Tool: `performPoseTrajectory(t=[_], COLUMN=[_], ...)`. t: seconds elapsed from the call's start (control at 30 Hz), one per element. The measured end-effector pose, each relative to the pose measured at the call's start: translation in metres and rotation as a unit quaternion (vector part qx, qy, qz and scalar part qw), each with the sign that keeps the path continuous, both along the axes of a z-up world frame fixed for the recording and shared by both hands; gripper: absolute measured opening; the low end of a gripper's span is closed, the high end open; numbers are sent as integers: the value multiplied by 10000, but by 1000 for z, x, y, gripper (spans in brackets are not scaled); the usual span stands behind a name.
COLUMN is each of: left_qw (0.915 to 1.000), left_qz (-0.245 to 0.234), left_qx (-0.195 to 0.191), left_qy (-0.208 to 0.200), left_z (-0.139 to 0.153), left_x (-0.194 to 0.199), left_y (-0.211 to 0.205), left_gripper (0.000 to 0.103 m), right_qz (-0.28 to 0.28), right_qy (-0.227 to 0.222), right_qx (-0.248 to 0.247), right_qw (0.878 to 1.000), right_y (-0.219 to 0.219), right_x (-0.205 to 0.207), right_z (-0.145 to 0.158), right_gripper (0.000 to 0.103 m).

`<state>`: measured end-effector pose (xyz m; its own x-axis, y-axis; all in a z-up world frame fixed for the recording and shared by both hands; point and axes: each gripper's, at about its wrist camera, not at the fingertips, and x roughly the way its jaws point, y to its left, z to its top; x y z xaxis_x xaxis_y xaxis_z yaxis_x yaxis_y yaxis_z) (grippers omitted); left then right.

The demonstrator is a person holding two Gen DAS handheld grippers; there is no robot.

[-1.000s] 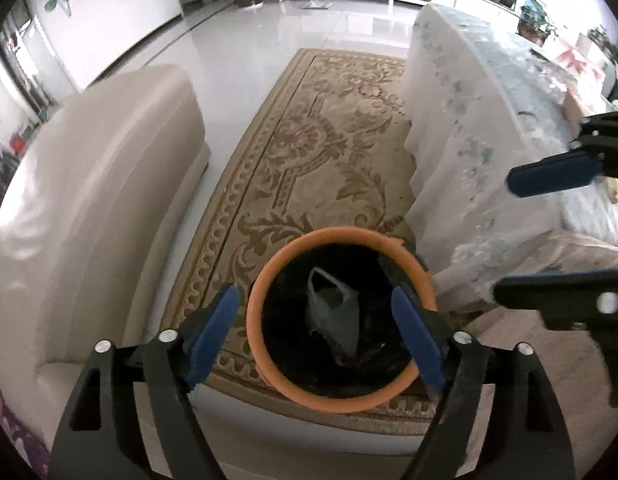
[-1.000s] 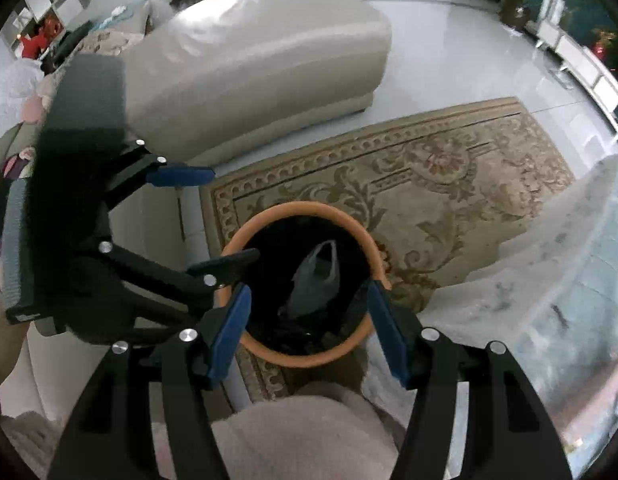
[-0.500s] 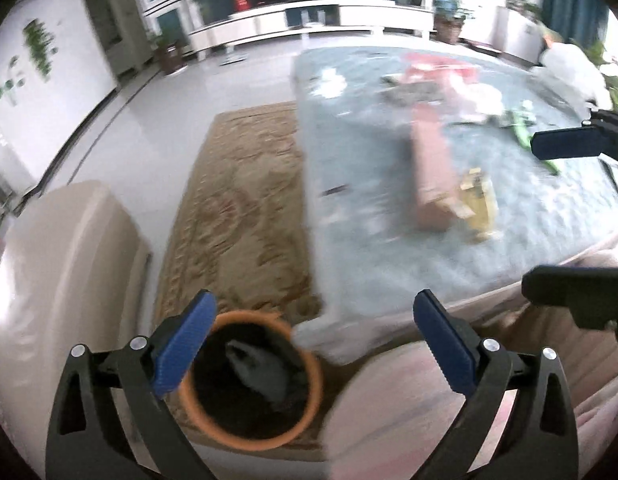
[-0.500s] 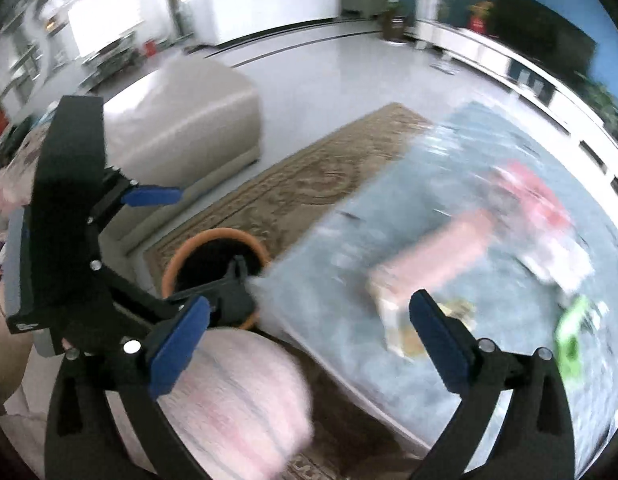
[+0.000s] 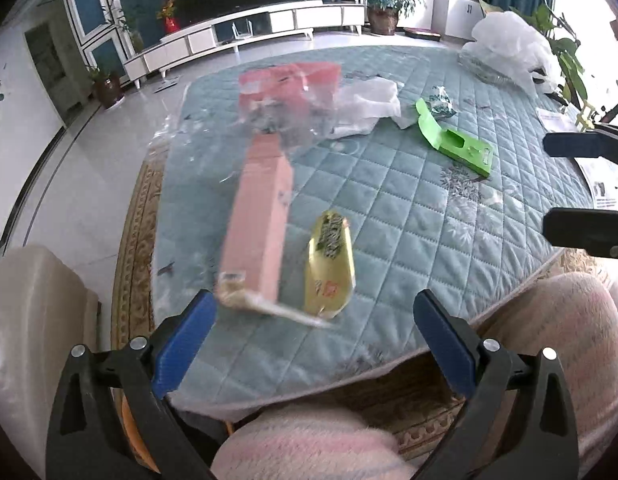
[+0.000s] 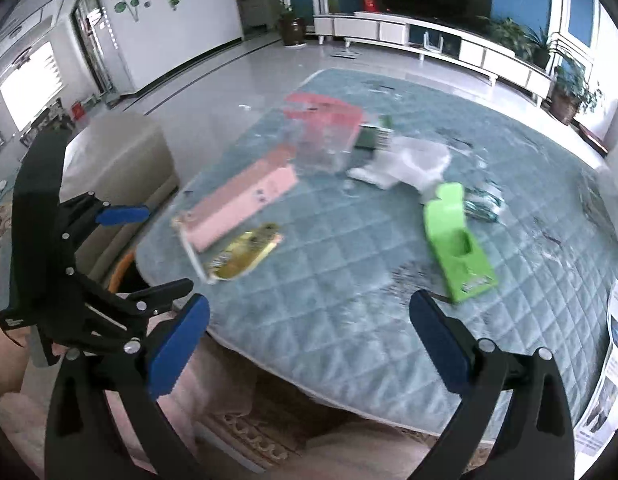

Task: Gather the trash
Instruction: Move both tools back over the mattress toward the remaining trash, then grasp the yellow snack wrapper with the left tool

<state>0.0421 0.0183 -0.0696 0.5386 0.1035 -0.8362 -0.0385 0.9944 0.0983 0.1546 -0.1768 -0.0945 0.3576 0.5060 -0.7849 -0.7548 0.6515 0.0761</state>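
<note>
I am at the picking step, with nothing grabbed yet. My left tongs [image 5: 315, 332] are wide open and hold nothing. Down by their left finger, I can see a bit of the orange bin [image 6: 123, 270] peeking out under the table edge. Right in front of the left tongs, near the table edge, lies the long pink box [image 5: 261, 220]. The gold wrapper [image 5: 329, 266] lies just beside it, a little to the right. Past them, farther away, sit a red box [image 5: 293, 84] under clear plastic and a white bag [image 5: 369, 104]. My right tongs [image 6: 309, 328] are wide open too, and empty. The green card [image 6: 455, 240] lies ahead of them, a bit to the right, on the blue quilted table cover [image 6: 349, 292].

I think the next move is to push the left tongs forward and down onto the gold wrapper, then squeeze. It looks thin and flat, so I must pinch an edge.
</note>
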Motion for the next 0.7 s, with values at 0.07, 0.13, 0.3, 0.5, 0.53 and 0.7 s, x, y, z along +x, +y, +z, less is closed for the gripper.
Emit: performPoseTrajectory(t=[0.07, 0.13, 0.3, 0.5, 0.53, 0.7], left_qw=[10000, 9998, 9995, 9989, 9987, 9977], left_qz=[16, 16, -21, 16, 33, 97], left_qx=[13, -110, -62, -70, -86, -117], left_qy=[74, 174, 313, 460, 506, 659], left_z=[-5, -10, -21, -31, -34, -45], left_x=[11, 19, 33, 45, 47, 55], left_y=[-4, -6, -15, -16, -15, -12], left_gripper=[97, 97, 97, 92, 90, 74], right_qz=[-2, -21, -42, -9, -8, -61], right_qy=[6, 2, 84, 83, 86, 136], right_qx=[-4, -3, 100, 61, 62, 66], right_qw=[10000, 10000, 9999, 9999, 9999, 9999], right_y=[-7, -13, -22, -23, -23, -26], right_x=[9, 12, 21, 29, 30, 37], right_z=[-4, -6, -9, -15, -16, -19], right_gripper=[98, 98, 98, 98, 98, 98])
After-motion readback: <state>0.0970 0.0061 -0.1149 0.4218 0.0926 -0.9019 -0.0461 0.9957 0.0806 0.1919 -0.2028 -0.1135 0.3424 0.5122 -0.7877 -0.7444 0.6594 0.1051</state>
